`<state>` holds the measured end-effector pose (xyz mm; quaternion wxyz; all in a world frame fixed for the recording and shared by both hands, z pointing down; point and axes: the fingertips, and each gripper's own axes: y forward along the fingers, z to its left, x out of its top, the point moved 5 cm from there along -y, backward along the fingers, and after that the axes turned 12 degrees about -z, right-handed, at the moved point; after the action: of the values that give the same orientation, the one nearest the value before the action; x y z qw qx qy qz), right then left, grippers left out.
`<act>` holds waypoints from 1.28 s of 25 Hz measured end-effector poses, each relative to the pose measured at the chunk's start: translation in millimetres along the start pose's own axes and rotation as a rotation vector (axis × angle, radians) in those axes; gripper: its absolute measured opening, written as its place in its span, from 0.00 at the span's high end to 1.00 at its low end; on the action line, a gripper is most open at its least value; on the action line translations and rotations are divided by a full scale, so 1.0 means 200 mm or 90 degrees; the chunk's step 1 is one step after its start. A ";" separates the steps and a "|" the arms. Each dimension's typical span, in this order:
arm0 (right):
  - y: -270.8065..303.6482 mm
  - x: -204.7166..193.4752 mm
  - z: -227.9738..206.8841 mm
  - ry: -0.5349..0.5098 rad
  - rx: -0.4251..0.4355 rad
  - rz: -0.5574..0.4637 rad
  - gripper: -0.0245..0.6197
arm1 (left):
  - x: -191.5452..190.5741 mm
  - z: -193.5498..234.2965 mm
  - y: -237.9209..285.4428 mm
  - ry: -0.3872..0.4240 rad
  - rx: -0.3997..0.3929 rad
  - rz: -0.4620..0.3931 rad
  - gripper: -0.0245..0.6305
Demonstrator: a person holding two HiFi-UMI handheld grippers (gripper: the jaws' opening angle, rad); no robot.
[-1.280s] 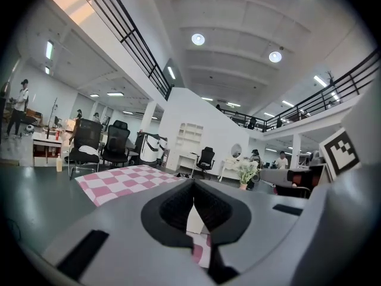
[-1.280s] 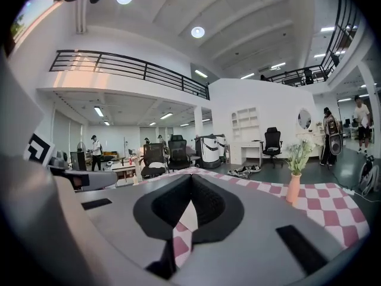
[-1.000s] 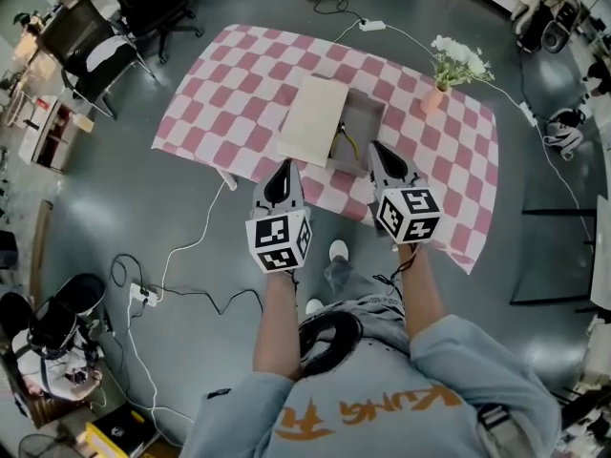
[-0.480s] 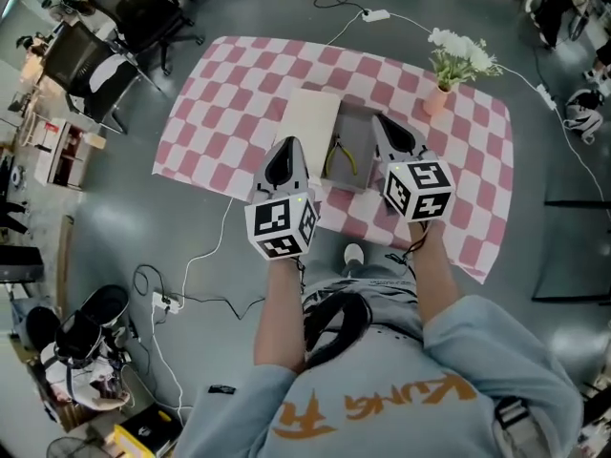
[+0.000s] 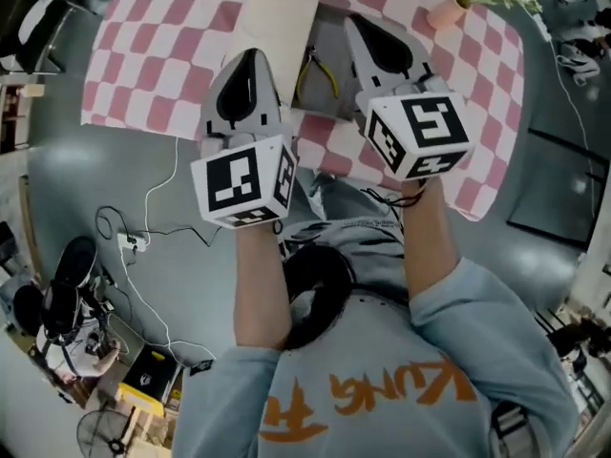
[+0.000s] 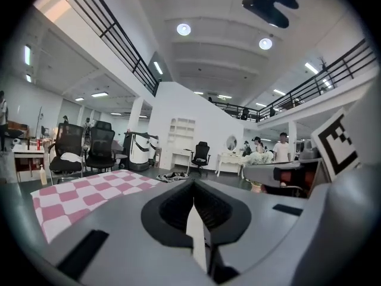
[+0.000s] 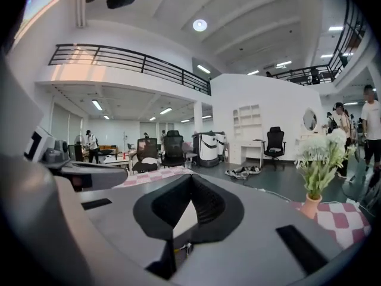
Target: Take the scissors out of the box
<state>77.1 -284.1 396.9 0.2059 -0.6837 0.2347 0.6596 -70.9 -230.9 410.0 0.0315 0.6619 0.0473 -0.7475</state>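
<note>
Yellow-handled scissors [image 5: 317, 72] are lying inside the grey box [image 5: 329, 36], which is sitting open on the checked tabletop [image 5: 162, 55]. The left tool [image 5: 250, 57] is hovering at the box's left edge, over its cream lid [image 5: 272, 22]. The right tool [image 5: 361, 22] is hovering over the box's right side (both tools' jaws are meeting at the tips, gripping nothing).

In the head view, the right tool [image 5: 355, 22] covers the right side of the box [image 5: 329, 36]. The scissors [image 5: 305, 72] inside are too small to tell blades from handles. The top edge cuts off the far side of the table [image 5: 143, 65] and the blooms of the flower pot [image 5: 447, 12].
</note>
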 end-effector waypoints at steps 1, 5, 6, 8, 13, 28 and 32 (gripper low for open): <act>0.02 -0.02 -0.02 0.003 -0.004 0.010 0.96 | -0.01 0.05 0.01 -0.003 0.004 0.004 0.93; 0.01 -0.12 -0.09 0.019 -0.025 0.045 0.96 | -0.08 0.10 0.01 -0.009 0.015 0.030 0.93; 0.02 -0.13 -0.10 0.016 -0.024 0.052 0.96 | -0.08 0.10 0.03 -0.009 0.015 0.028 0.93; 0.06 -0.17 -0.09 -0.001 -0.011 0.086 0.96 | -0.08 0.11 0.05 -0.018 0.019 0.026 0.93; 0.11 -0.34 -0.06 -0.021 0.050 0.200 0.96 | -0.12 0.13 0.05 -0.030 0.026 0.039 0.93; 0.21 -0.74 0.02 -0.086 0.205 0.495 0.81 | -0.24 0.25 0.00 -0.065 0.083 0.062 0.93; 0.20 -0.82 0.04 -0.101 0.220 0.565 0.79 | -0.26 0.28 -0.02 -0.073 0.093 0.064 0.93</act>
<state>44.0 -304.9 561.3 0.0326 -0.4210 0.5932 0.6854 -120.5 -233.1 468.7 0.0230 0.6202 -0.0423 -0.7830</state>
